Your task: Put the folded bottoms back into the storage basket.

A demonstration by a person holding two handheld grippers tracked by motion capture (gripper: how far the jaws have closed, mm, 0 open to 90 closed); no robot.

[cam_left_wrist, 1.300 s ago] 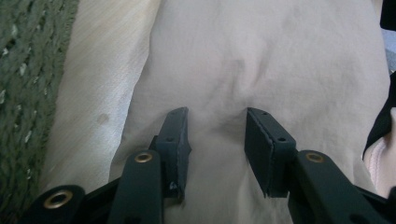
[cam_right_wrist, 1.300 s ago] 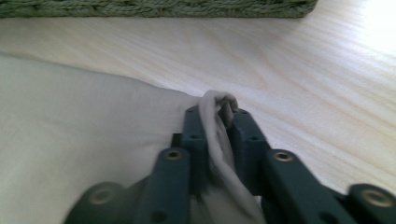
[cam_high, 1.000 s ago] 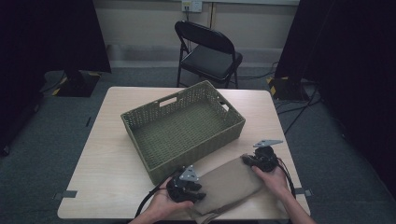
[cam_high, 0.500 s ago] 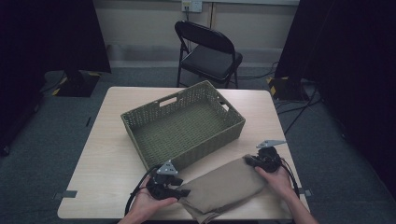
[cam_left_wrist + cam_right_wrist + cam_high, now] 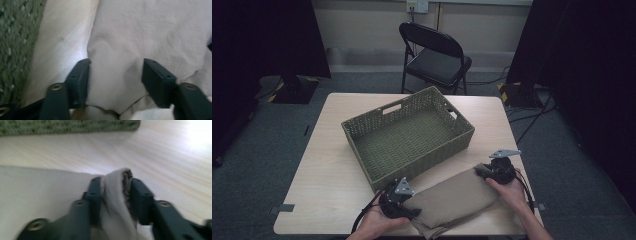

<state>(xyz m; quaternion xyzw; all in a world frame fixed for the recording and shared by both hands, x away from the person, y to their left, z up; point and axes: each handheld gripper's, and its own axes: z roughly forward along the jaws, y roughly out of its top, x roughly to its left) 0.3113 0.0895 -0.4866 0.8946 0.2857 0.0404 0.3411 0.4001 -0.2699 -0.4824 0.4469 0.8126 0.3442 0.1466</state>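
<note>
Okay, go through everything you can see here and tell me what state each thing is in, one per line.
Folded tan cloth: lying flat on the table's near edge.
Green woven basket: upright, empty.
Left gripper: jaws just opening, astride the cloth.
Right gripper: jaws just opening, cloth fold bunched between them.
Folding chair: unfolded, unoccupied.

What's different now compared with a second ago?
The left claw slid left off the tan cloth, then back to its left end; its jaws have just been opening and straddle the fabric loosely. The right claw stayed at the right end; its jaws have just been opening, a fold between them. Basket and table unchanged.
</note>
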